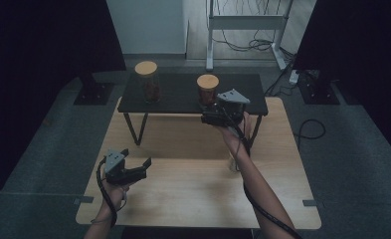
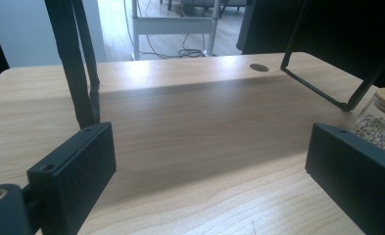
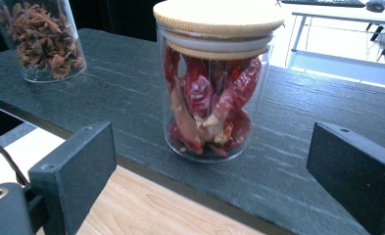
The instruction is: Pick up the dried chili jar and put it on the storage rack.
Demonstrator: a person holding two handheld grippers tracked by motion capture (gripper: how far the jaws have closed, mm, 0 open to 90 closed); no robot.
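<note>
The jar of dried red chillies [image 3: 214, 83] stands upright near the front edge of the black raised shelf [image 3: 107, 73], directly ahead of the right gripper [image 3: 212, 181], whose jaws stand wide apart with nothing between them. Being smooth glass, the jar is likely rigid, slippery and breakable but fairly light; the straight wall below the bamboo lid [image 3: 218, 17] looks the safest place to grip, since the lid may simply lift off. A jar of star anise [image 3: 43, 39] sits well apart along the shelf, leaving the approach free. The left gripper [image 1: 128, 169], also released, hovers over the wooden table [image 1: 183, 189], near a jar of pale seeds [image 2: 381, 125].
</note>
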